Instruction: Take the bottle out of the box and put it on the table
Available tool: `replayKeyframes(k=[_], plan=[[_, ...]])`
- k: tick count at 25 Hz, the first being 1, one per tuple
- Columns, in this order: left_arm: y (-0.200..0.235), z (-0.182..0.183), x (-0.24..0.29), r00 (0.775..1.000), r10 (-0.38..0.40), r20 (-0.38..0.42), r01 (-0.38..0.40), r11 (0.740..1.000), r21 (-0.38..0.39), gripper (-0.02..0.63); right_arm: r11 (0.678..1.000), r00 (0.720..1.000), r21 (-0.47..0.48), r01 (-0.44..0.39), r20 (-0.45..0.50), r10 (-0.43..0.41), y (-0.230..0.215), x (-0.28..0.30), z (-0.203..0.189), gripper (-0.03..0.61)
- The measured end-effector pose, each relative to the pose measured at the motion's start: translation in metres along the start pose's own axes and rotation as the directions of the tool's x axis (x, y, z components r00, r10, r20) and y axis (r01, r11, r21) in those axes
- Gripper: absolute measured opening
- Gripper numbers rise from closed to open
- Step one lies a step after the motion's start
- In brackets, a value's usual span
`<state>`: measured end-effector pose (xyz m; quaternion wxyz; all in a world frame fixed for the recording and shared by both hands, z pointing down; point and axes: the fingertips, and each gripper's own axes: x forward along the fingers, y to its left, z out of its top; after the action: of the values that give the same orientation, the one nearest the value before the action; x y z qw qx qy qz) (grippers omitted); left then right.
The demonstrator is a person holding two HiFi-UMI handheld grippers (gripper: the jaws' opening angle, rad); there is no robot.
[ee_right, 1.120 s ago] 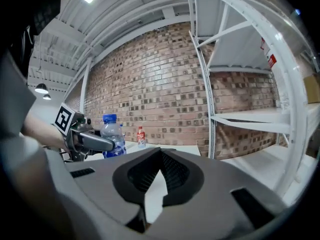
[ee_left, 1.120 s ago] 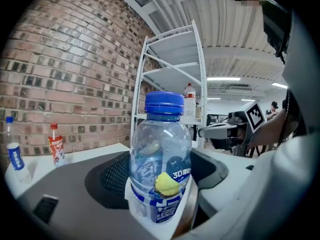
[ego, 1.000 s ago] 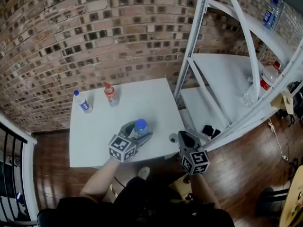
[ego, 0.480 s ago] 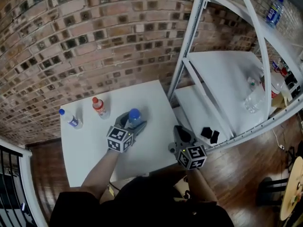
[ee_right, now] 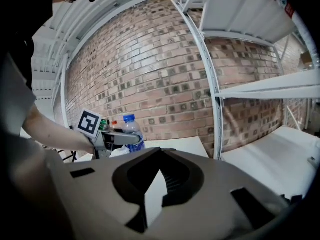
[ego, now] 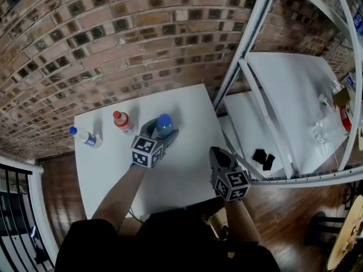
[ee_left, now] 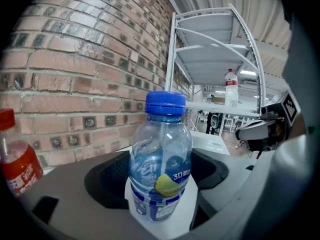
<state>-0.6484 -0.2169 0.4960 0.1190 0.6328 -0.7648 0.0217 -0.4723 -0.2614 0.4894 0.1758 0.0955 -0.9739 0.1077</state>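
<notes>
My left gripper is shut on a clear bottle with a blue cap and a blue label, held upright over the middle of the white table. In the left gripper view the bottle stands between the two jaws, and I cannot tell whether its base touches the tabletop. My right gripper hangs by the table's right front corner, shut with nothing in it. Its own view shows the jaws meeting at the tip, with the bottle beyond them. No box shows in any view.
Two more bottles stand at the table's far left: a red-capped one and a blue-capped one. A white metal shelf rack stands at the right, holding bottles and small black objects. A brick wall runs behind.
My left gripper has carried the bottle from the table's front edge inward, closer to the red-capped bottle. The right gripper has stayed by the table's right front corner.
</notes>
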Motion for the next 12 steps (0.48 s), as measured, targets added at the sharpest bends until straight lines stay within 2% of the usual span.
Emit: replayKeyframes(k=[6,12], plan=[[0.020,-0.004,0.027,1.000,0.010,0.013,-0.010,1.000,-0.018,0.360,0.998,0.999,0.039,0.039,-0.030,-0.037,-0.018,0.006,-0.017,0.005],[0.011,-0.024,0.034,1.000,0.030,0.001,-0.030,0.999,0.022,0.362,0.996,0.998,0.064,0.062,-0.034,-0.060,-0.027,0.003,-0.024,0.005]])
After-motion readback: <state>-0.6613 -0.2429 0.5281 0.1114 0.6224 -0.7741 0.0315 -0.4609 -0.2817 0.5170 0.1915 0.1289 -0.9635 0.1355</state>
